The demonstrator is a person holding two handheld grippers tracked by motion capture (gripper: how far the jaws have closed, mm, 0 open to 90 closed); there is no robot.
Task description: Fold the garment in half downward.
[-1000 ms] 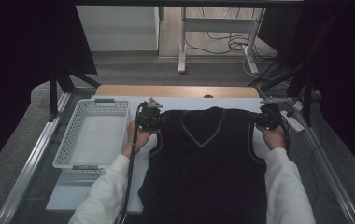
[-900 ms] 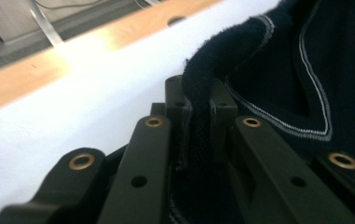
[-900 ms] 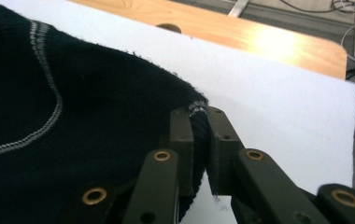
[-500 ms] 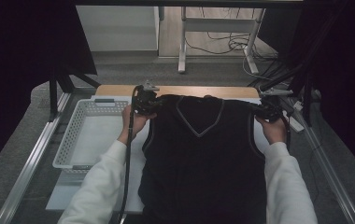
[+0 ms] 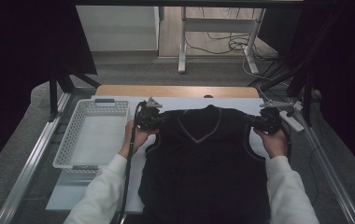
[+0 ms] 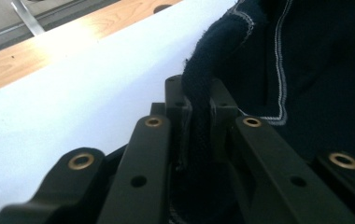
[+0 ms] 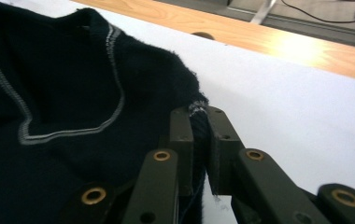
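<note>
Pinching each shoulder of the vest [image 5: 203, 158], my left gripper [image 5: 148, 117] and right gripper [image 5: 265, 122] have drawn it back from the far edge, nearly spread flat

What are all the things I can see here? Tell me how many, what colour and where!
vest: one, dark navy with pale trim at the V-neck and armholes, spread on the white sheet, held by both shoulders.
white sheet: one, white, covering the table under the vest.
basket: one, white plastic with holes, on the left of the table, nothing inside.
table: one, light wood, its far edge showing beyond the sheet.
desk legs: grey metal, on the floor behind the table, with black cables beside them.
sleeves: two, white, coming in from the bottom.
left hand-held gripper: one, black, shut on the vest's left shoulder.
right hand-held gripper: one, black, shut on the right shoulder.
</note>
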